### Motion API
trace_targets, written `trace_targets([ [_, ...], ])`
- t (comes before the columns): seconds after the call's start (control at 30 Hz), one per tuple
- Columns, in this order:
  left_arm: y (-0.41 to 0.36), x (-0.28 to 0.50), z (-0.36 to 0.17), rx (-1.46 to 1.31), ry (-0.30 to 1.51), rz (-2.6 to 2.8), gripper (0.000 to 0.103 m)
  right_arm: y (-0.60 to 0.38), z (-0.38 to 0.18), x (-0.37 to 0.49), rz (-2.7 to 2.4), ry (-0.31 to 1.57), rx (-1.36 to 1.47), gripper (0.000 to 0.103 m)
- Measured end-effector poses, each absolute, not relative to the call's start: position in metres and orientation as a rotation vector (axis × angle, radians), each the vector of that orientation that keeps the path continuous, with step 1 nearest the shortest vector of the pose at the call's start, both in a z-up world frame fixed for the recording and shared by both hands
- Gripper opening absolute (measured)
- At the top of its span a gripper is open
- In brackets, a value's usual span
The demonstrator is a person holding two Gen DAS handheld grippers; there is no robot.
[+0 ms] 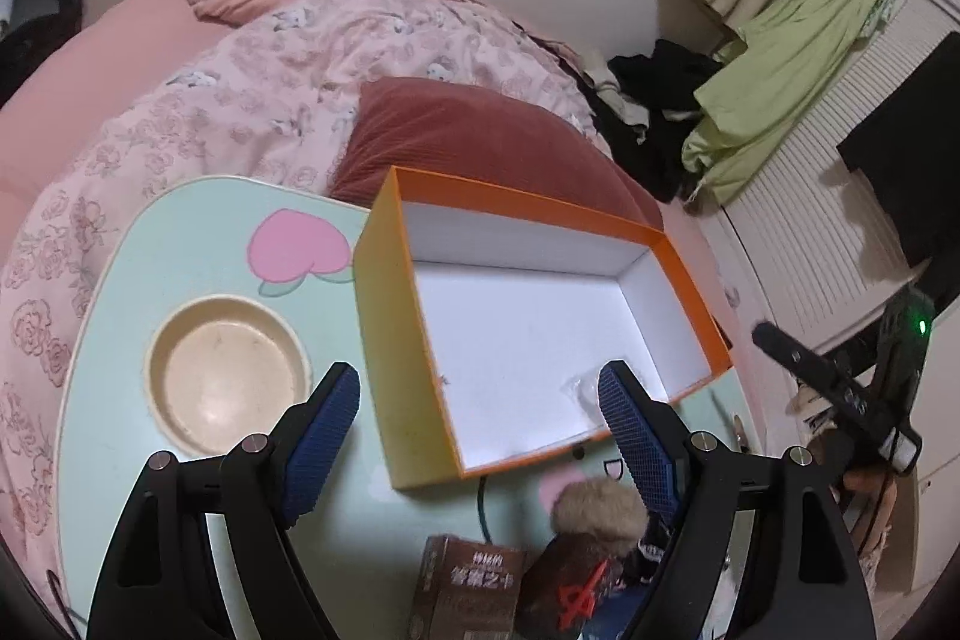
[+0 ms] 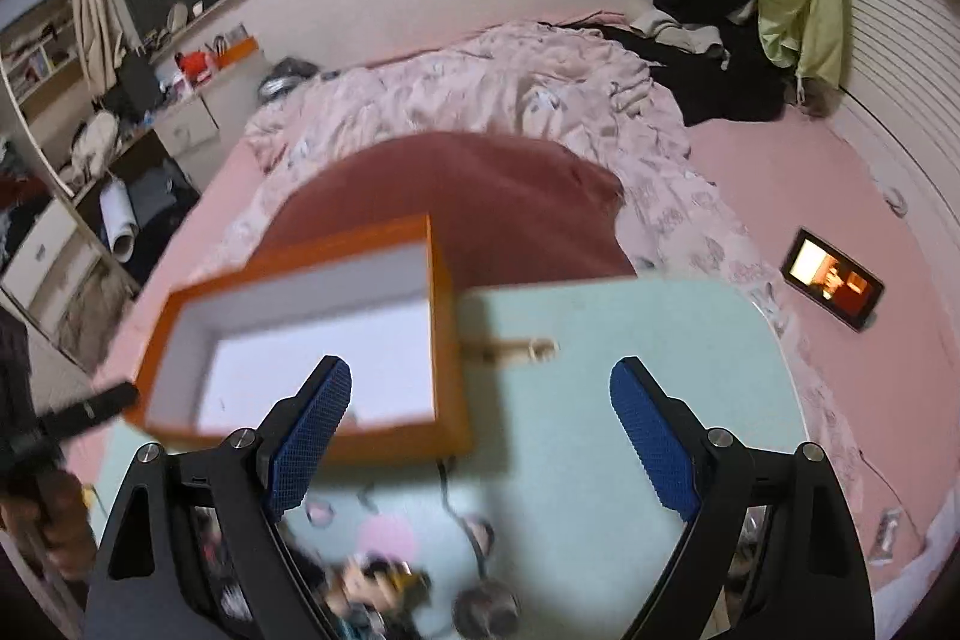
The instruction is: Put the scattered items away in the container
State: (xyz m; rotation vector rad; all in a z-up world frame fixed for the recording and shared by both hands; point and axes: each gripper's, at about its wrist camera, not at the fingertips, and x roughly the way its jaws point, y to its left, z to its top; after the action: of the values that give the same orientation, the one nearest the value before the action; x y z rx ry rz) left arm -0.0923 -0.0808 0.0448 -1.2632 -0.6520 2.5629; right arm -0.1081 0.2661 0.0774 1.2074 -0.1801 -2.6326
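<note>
While both grippers hang empty above the small mint-green table (image 1: 180, 244), the orange box (image 1: 528, 316) is taken as the landmark. It sits on the table, open-topped, white inside, and holds only a small clear plastic scrap (image 1: 579, 388) in its near corner.

Left gripper (image 1: 480, 436): jaws wide apart, nothing between the pads, poised over the box's near edge. Right gripper (image 2: 480, 436): jaws likewise apart and empty, over bare tabletop just right of the box; that view is blurred.

Scattered items are seen in a heap just in front of the box: a brown card pack (image 1: 468, 592), a plush figure with a fur-trimmed hood (image 1: 591, 550), a dark cable (image 1: 480, 508) running out from under the box. A pale stick-like piece (image 2: 510, 347) lies touching the box's right wall; what it is cannot be told.

Handling, as judged:
- Card pack: light, stiff, glossy faces probably slippery; best pinched across its narrow sides.
- Plush: soft, compressible, light; body to be taken, not the fur.
- Cable: limp, likely to trail; to be gripped mid-length.

A round beige dish (image 1: 228, 376) stands left of the box.
</note>
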Motion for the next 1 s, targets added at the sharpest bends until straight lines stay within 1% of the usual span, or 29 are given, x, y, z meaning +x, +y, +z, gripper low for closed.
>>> trace_targets([
  [0.1, -0.073, -0.099, 0.041, -1.29, -0.629, 2.552, 0.081, 0.256, 0.07, -0.13, -2.594, -0.142, 1.261, 0.088],
  [0.17, -0.069, -0.099, 0.04, -1.292, -0.618, 2.538, 0.081, 0.248, 0.055, -0.139, -2.471, -0.17, 1.341, 0.076],
  [0.2, -0.068, -0.098, 0.04, -1.286, -0.603, 2.539, 0.081, 0.245, 0.05, -0.139, -2.408, -0.196, 1.365, 0.069],
  [0.23, -0.066, -0.097, 0.041, -1.282, -0.586, 2.542, 0.081, 0.242, 0.045, -0.136, -2.349, -0.218, 1.384, 0.066],
  [0.5, -0.061, -0.079, 0.041, -1.26, -0.535, 2.556, 0.081, 0.239, 0.045, -0.094, -2.397, -0.184, 1.35, 0.066],
  [0.7, -0.058, -0.078, 0.042, -1.259, -0.506, 2.577, 0.081, 0.236, 0.045, -0.083, -2.408, -0.211, 1.364, 0.068],
  [0.8, -0.063, -0.073, 0.048, -1.227, -0.538, 2.567, 0.081, 0.234, 0.047, -0.08, -2.416, -0.195, 1.365, 0.068],
  [0.9, -0.066, -0.062, 0.062, -1.197, -0.529, 2.615, 0.081, 0.229, 0.06, -0.07, -2.525, -0.09, 1.287, 0.068],
  [1.0, -0.056, -0.046, 0.077, -1.213, -0.407, 2.661, 0.081, 0.219, 0.075, -0.055, -2.6, 0.008, 1.203, 0.068],
])
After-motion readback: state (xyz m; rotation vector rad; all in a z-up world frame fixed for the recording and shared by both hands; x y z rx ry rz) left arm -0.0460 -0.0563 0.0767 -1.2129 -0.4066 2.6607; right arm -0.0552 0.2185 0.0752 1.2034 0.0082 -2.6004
